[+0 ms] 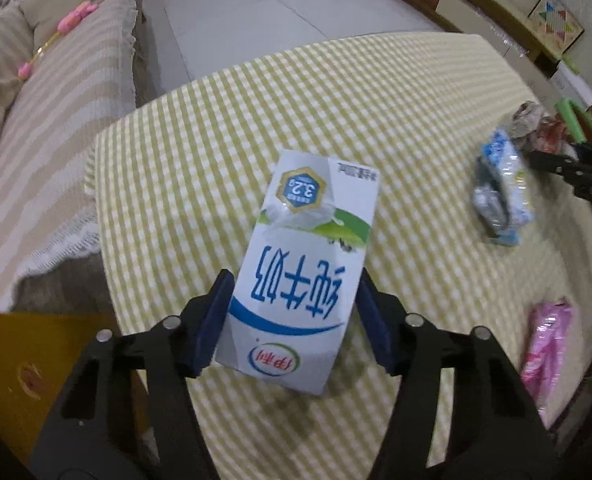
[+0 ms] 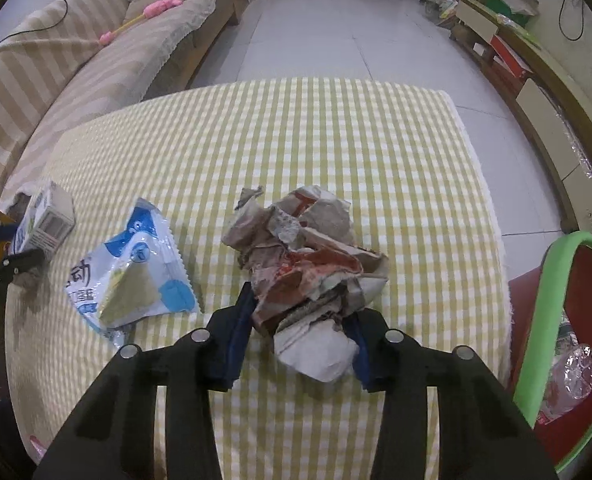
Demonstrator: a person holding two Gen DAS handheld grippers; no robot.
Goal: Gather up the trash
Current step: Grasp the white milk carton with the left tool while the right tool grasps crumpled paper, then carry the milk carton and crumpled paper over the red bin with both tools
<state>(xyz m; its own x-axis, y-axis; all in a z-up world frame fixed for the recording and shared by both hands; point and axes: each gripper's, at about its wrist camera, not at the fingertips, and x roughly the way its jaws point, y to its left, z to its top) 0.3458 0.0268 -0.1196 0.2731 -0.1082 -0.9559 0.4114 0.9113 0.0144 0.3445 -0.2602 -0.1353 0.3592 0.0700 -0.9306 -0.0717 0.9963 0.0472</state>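
A white and blue milk carton [image 1: 307,248] stands tilted between the blue pads of my left gripper [image 1: 296,284], which press on its two sides just above the checked tablecloth [image 1: 335,100]. In the right wrist view the same carton [image 2: 44,220] shows at the far left with a dark finger beside it. My right gripper [image 2: 299,312] is shut on a crumpled wad of brown, red and white paper [image 2: 303,248] resting on the cloth. That wad [image 1: 527,120] and the right gripper's fingers [image 1: 567,168] appear at the right edge of the left wrist view.
A blue and white snack wrapper [image 2: 136,276] lies flat between the two grippers. A pink wrapper [image 1: 547,344] lies near the table's right edge. A green-rimmed red bin [image 2: 555,320] holding a plastic bottle [image 2: 575,372] stands right of the table. A striped sofa [image 2: 76,60] runs along the left.
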